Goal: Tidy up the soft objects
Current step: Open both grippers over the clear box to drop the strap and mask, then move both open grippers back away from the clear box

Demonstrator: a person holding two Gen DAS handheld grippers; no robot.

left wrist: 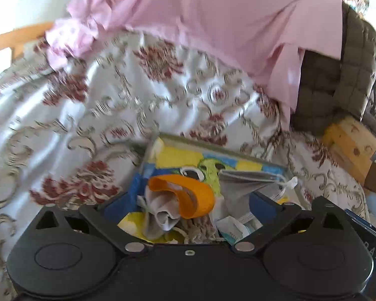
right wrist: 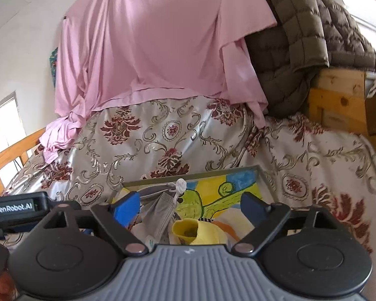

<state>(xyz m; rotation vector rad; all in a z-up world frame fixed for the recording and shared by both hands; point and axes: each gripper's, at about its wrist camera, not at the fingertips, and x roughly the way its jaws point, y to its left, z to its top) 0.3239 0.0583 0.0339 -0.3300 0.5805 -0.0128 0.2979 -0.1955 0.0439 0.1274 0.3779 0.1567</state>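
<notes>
- Looking along the left gripper point(left wrist: 190, 205), its blue-padded jaws stand wide apart, gripping nothing.
- Between and just beyond those jaws lies an orange sock point(left wrist: 188, 195), curled over a crumpled grey cloth point(left wrist: 160, 213).
- A grey face mask point(left wrist: 243, 183) with white ear loops lies ahead and to that gripper's right.
- These soft objects rest on a colourful painted board point(left wrist: 183, 158) lying on a bed covered by a white floral bedspread point(left wrist: 100, 95).
- The right gripper point(right wrist: 190, 207) also has its jaws spread wide, with nothing clamped.
- Close between them sits a yellow sock point(right wrist: 200, 233); the same mask lies just left of it.
- Farther ahead of both grippers, a pink sheet point(right wrist: 150, 45) hangs down, with a brown quilted jacket point(right wrist: 288, 55) draped to its right.
</notes>
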